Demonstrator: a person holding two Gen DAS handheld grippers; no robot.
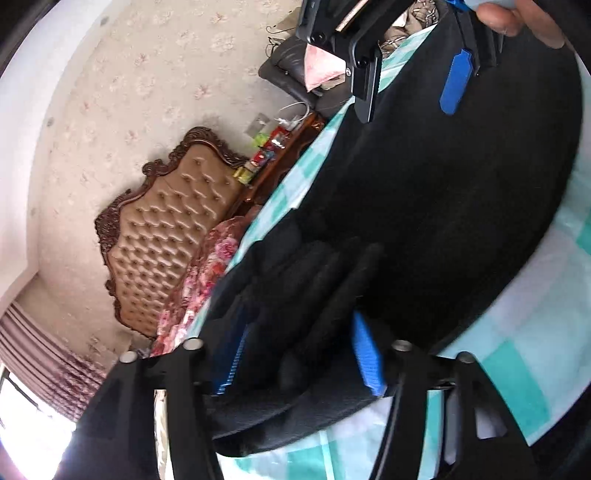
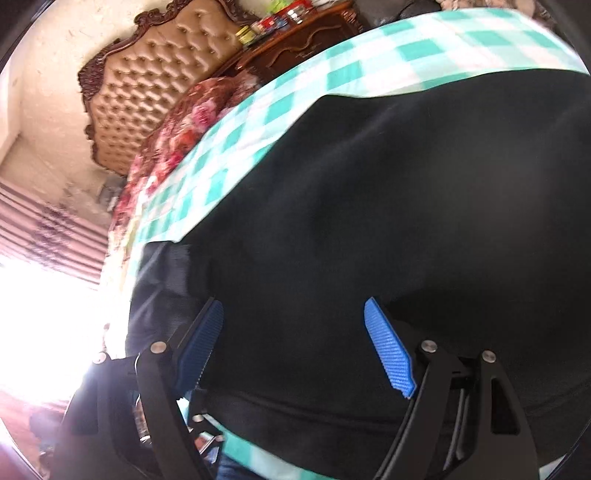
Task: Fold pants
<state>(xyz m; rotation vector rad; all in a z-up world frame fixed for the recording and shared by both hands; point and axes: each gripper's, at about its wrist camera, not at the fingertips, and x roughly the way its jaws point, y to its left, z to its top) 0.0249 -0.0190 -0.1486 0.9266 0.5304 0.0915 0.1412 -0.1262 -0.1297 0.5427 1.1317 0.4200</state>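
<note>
left claw (image 1: 303, 354) tilted steeply, spread wide, bunched black pants (image 1: 424, 206) fabric lying between its blue pads (image 1: 365, 354) but not pinched. right claw (image 2: 295, 347) likewise tilted and spread wide, low over the same pants (image 2: 388, 221), pads (image 2: 388, 350) apart with dark cloth between and ahead. in the left wrist view, right claw (image 1: 410, 85) far ahead near the pants' far end, a hand (image 1: 517, 16) gripping it. pants spread on the green-checked bed sheet (image 2: 369, 55) ahead of both claws; tufted headboard (image 2: 147, 81) further off.
</note>
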